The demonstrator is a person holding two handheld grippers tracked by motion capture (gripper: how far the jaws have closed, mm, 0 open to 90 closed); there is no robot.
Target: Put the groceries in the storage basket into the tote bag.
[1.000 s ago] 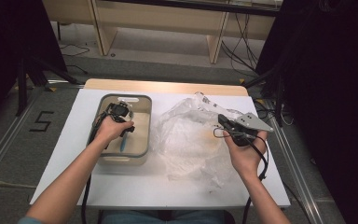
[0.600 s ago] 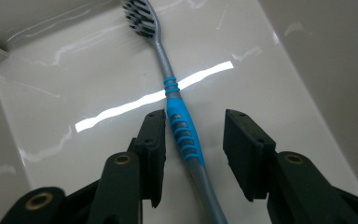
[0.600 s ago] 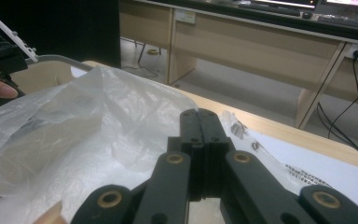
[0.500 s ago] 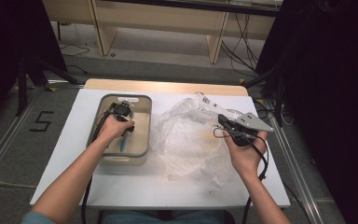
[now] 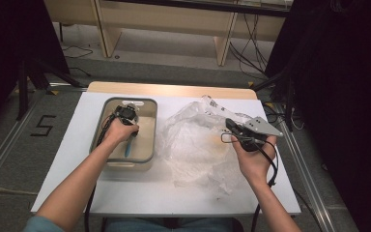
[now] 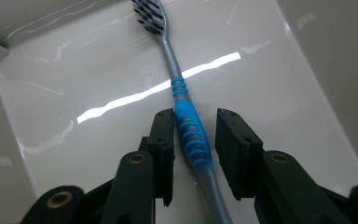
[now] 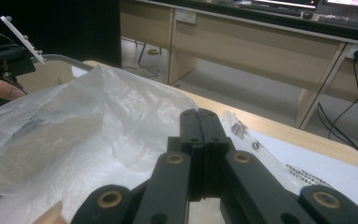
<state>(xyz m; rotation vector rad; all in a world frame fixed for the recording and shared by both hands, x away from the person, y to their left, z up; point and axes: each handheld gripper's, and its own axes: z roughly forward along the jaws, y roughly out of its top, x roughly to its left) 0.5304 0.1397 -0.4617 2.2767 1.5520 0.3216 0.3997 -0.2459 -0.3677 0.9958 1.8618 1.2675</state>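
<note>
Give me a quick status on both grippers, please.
Left gripper closing around toothbrush in tray, not clamped. Right gripper shut, empty, above plastic bag.

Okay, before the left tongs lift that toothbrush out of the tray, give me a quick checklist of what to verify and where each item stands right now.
1. Toothbrush lies between the left tongs, at the blue grip: ok.
2. Pads pressing the handle: not ok. The jaws have just been closing, but a gap shows on the right side; the left pad looks close or touching.
3. Toothbrush lies flat on the tray floor, bristle end free: ok.
4. Nothing else in the tray near the brush: ok.
5. Right tongs shut and empty, parked over the plastic bag, away from the tray: ok.
6. Bag mouth open to receive the brush: cannot tell.
</note>
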